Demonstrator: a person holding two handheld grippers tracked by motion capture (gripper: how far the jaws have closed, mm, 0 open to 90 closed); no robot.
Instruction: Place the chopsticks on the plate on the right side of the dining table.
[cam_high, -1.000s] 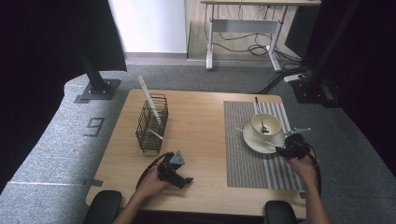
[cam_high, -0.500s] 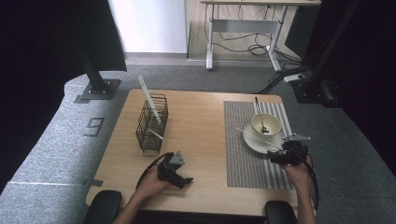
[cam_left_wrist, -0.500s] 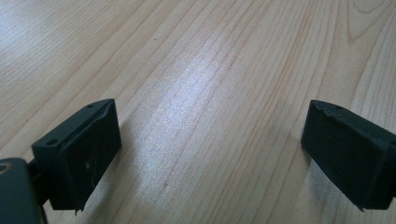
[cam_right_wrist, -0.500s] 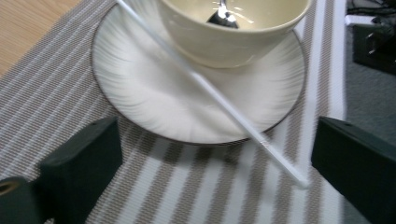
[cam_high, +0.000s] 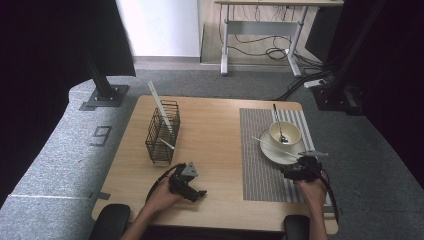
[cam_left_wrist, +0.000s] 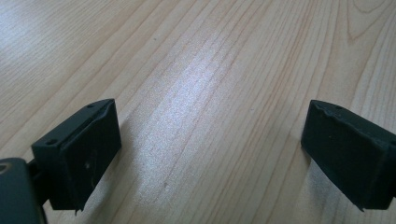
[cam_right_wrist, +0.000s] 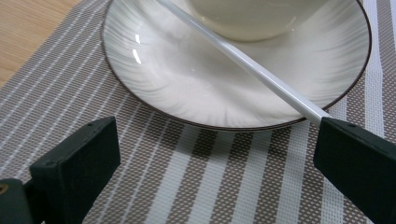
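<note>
A white saucer (cam_high: 280, 150) (cam_right_wrist: 187, 79) sits on the striped placemat (cam_high: 265, 170) (cam_right_wrist: 196, 186) with a cream cup (cam_high: 285, 133) (cam_right_wrist: 247, 18) on it. A metal spoon (cam_high: 278, 122) stands in the cup. A white stick (cam_high: 272, 146) (cam_right_wrist: 243, 58) lies across the saucer, its near end just by one jaw of my right gripper (cam_high: 296, 168) (cam_right_wrist: 215, 144). That gripper is open, low over the mat, with nothing between its jaws. My left gripper (cam_high: 195, 192) (cam_left_wrist: 210, 135) is open over bare wood.
A black wire basket (cam_high: 162, 132) with two white sticks (cam_high: 161, 112) in it stands at the table's left. The wooden table (cam_high: 215, 130) (cam_left_wrist: 210, 56) has bare wood between basket and mat. Grey carpet and a desk frame lie beyond.
My right gripper has drawn back from the saucer toward the table's front edge. The white stick stays across the saucer. The left gripper has not moved.
</note>
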